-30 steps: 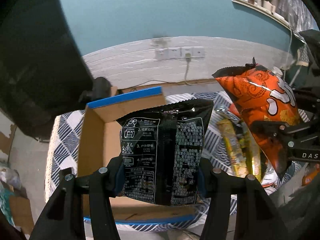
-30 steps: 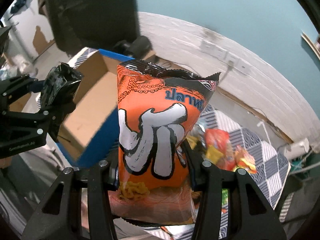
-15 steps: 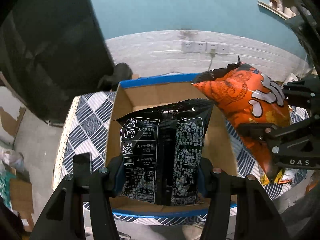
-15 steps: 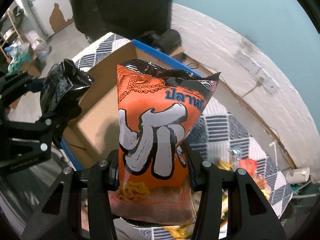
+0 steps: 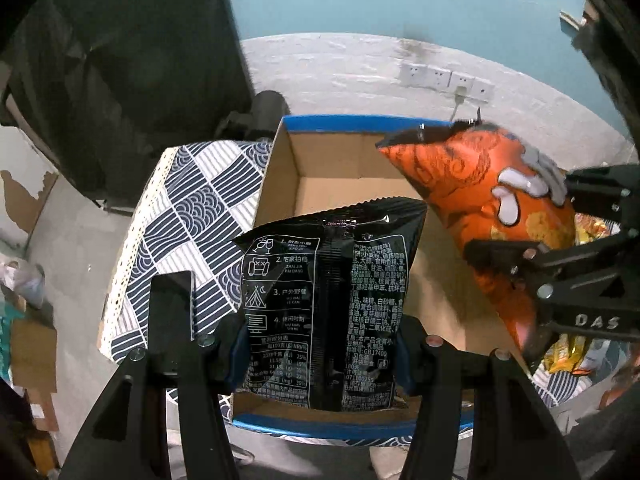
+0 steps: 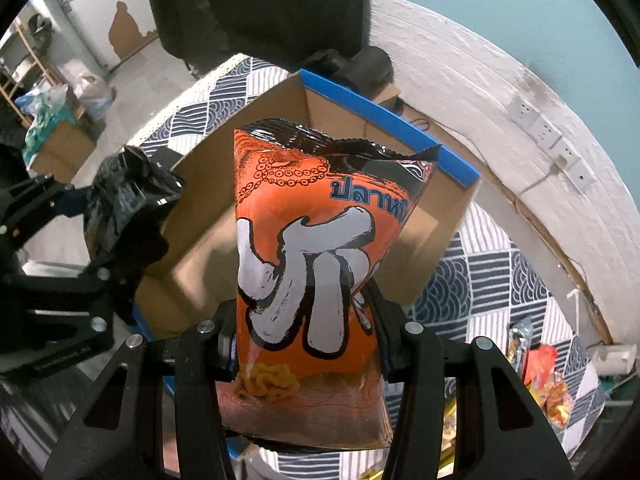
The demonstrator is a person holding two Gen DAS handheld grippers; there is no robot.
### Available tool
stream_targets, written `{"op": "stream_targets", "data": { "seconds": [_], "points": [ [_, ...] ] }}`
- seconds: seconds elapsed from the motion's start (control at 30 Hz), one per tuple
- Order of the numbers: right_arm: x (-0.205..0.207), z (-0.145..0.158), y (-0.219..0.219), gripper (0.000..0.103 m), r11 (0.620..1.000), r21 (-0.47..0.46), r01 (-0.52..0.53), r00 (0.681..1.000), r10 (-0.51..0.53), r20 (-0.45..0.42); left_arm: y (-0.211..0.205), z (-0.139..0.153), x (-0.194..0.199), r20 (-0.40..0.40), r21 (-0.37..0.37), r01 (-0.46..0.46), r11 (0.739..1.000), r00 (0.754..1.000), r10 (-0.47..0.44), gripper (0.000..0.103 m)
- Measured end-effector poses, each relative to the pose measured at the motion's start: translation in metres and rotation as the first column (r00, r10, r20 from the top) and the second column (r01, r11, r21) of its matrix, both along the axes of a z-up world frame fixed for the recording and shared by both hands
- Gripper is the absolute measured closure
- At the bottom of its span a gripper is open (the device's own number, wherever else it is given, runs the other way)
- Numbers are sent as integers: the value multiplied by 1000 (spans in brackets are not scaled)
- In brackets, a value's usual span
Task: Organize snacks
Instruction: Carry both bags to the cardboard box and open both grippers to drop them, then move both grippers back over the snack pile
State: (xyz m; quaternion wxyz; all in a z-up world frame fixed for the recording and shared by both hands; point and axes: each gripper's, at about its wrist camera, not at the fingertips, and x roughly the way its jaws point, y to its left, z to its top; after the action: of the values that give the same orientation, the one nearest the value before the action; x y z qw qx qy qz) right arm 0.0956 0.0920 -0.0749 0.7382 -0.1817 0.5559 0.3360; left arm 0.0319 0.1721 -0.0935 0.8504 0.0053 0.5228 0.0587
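The left gripper (image 5: 322, 354) had its jaws closed on the lower part of a black snack bag (image 5: 326, 308), which stood upright with its printed back toward the camera. The bag hung above the near edge of an open cardboard box (image 5: 344, 160) with blue-taped rims. The box sat on a tabletop covered by a blue-and-white patterned cloth (image 5: 192, 208).

The right gripper (image 6: 306, 354) had its jaws clamped on an orange snack bag (image 6: 316, 264), gripping it near the bottom with the crimped top pointing up. In the left wrist view this orange bag leaned over the right side of the box, beside the black bag without touching it. More snack packets (image 6: 548, 376) lay on the cloth to the right of the box. White wall sockets (image 5: 446, 80) showed on the wall behind.
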Motion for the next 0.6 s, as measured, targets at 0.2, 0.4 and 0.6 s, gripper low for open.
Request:
{"op": "stream_targets", "data": {
  "seconds": [0.2,0.4,0.6],
  "points": [
    [1,4,4,32,1000,6,-7,1000,7,28,3,-3,4,-23,6,-21,1000,1000,21,42],
    [3,7,-11,32,1000,-3,21,999,-21,31,-1,0,6,-13,8,-15,1000,1000,15,31],
    [6,12,-40,32,996,4,86,996,-86,19,-11,7,3,3,7,14,1000,1000,-14,27]
  ]
}}
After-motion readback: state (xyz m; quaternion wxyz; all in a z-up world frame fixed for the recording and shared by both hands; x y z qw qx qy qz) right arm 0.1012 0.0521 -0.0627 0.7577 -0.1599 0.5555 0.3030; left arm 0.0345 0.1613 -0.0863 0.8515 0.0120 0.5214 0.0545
